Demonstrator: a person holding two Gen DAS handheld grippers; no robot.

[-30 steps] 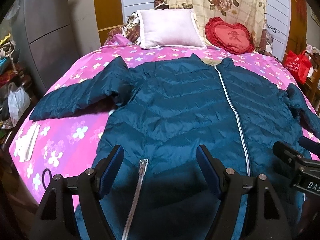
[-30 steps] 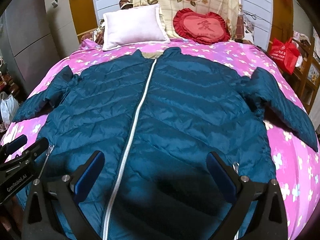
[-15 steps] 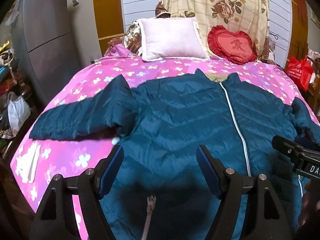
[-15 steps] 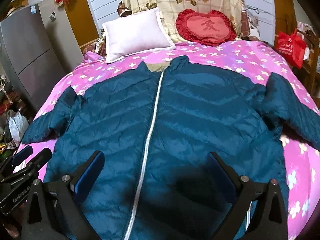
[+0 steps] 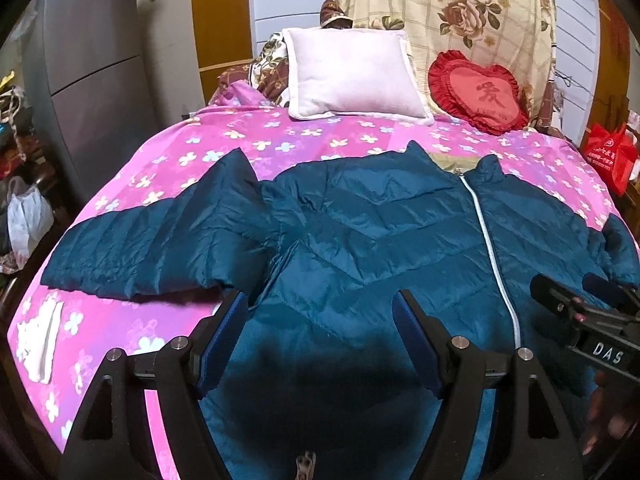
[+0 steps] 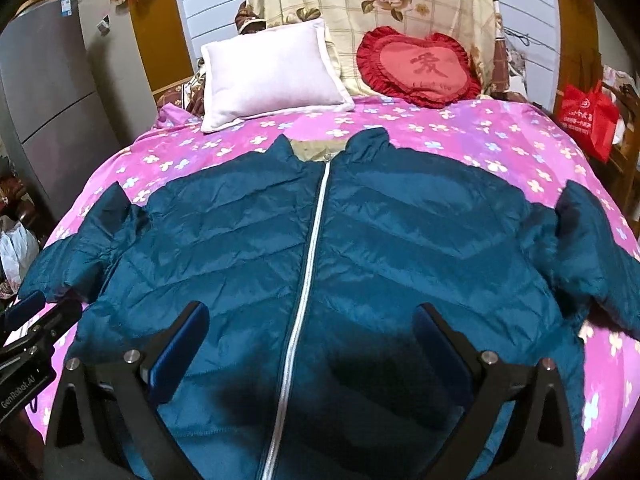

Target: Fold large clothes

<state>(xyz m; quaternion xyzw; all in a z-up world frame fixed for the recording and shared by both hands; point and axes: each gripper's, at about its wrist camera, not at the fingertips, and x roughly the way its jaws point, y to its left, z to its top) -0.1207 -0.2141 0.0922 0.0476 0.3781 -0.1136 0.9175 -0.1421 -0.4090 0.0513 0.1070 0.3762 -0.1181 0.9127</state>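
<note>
1. Nearest, the left tool [image 5: 320, 340] hangs over the hem end of the teal quilted puffer jacket [image 5: 380, 248], its blue-padded jaws spread wide with nothing between them.
2. The right tool [image 6: 312, 344] hangs over the same hem end, straddling the jacket's white zipper [image 6: 308, 264], jaws likewise wide and empty; neither tool appears to touch the fabric.
3. The jacket lies front up and zipped, spread flat on the pink flowered bedsheet [image 5: 168, 168], hem toward the tools and collar toward the head of the bed.
4. From the zipper outward, one sleeve [image 5: 152, 240] stretches to the left over the sheet, and the other sleeve [image 6: 596, 256] runs off to the right; both are unfolded.
5. Beyond the jacket's collar sit a pale pink square pillow [image 5: 352, 74] and a red heart-shaped frilled cushion [image 5: 478, 92], leaning on a cream rose-print cover [image 5: 460, 8].
6. Judged from this, the laying-out is done and no fold has been made: the sleeves must be brought in across the zipper and the body folded up, so nearly all the work remains.
</note>
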